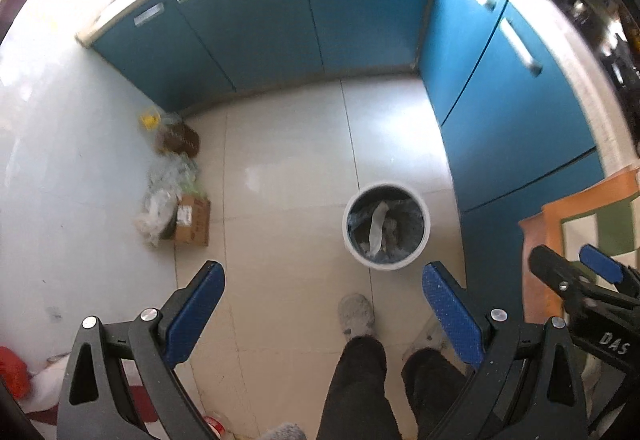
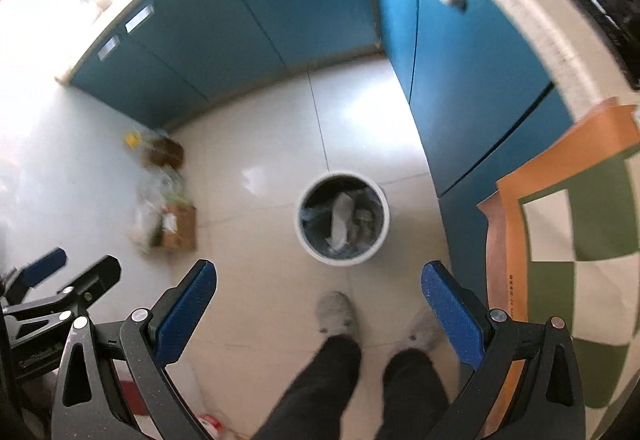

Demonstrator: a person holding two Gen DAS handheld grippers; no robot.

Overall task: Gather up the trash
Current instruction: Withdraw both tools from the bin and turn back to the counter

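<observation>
Nothing is being carried at this moment. The left gripper (image 1: pixel 323 314) is being held with its fingers spread wide and empty, and the right gripper (image 2: pixel 319 314) is likewise being held wide apart with nothing between its pads. Both are being pointed down at the floor (image 1: pixel 288 167) from standing height, with the person's legs (image 1: pixel 384 380) and slippers seen below.

The white bin (image 1: pixel 386 226) is standing on the tiles just ahead of the feet, near the blue cabinets (image 1: pixel 516 111) on the right. Crumpled paper and wrapping are already lying inside its liner, so some collecting is judged to be done, though how much cannot be told.

What is left is being shown against the left wall: a heap of plastic bags (image 1: pixel 168 191), a small cardboard box (image 1: pixel 194 220) touching the heap, and beyond them a brown packet (image 1: pixel 178 137) and a yellow item (image 1: pixel 149 119) in the corner. All are lying well apart from the bin.

Open tiled floor is being left between the bin and the heap, so room for reaching is judged to be ample. Movement is being bounded by the cabinet fronts ahead and to the right, the pale wall (image 1: pixel 60 159) on the left, and an orange-and-green paper bag (image 2: pixel 568 240) hanging close beside the right gripper.
</observation>
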